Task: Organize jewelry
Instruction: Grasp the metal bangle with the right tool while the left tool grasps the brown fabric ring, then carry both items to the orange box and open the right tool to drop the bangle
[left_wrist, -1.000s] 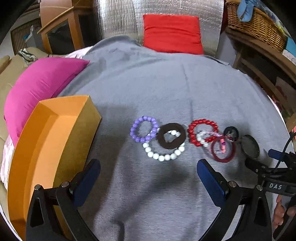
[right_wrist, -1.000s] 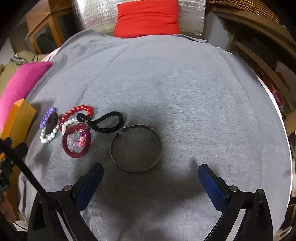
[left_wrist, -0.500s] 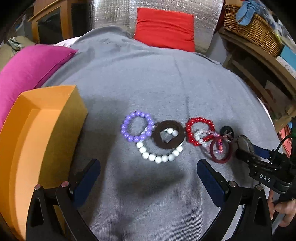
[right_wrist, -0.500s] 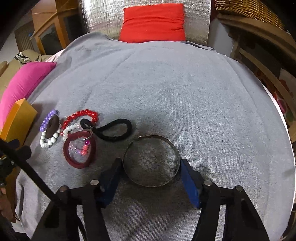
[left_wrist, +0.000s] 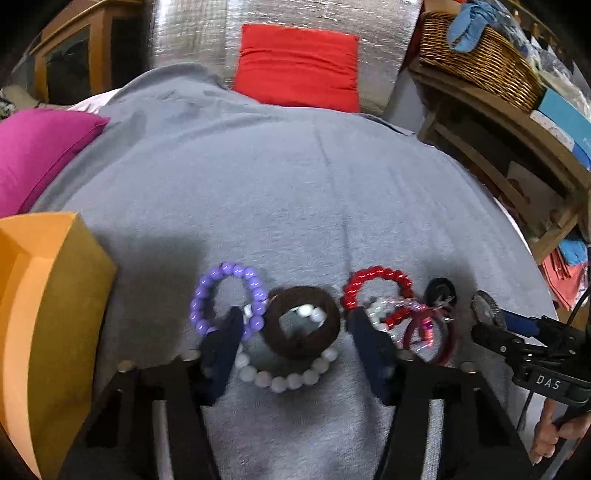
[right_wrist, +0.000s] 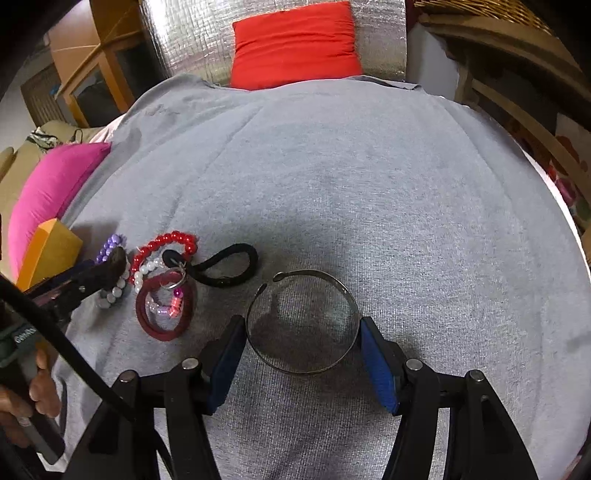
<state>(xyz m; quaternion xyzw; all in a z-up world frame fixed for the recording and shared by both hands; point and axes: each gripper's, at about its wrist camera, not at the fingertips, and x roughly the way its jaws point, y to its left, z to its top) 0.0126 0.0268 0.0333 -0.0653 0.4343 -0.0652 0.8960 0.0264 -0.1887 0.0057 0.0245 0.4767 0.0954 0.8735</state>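
On the grey cloth (right_wrist: 369, 184), the right gripper (right_wrist: 303, 328) grasps the metal bangle (right_wrist: 303, 321) between its pads. The left gripper (left_wrist: 293, 325), jaws just closing, stands around the brown hair tie (left_wrist: 303, 321) and white bead bracelet (left_wrist: 288, 376), not visibly pressing. The orange box (left_wrist: 44, 295) stands at the left.

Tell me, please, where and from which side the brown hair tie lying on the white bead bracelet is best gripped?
Probably across its thick ring, coming steeply from above. The brown hair tie lies flat on the white bead bracelet, so a squeeze on opposite outer edges avoids the beads below. The left gripper already straddles it, jaws just closing; whether the pads press yet I cannot tell.
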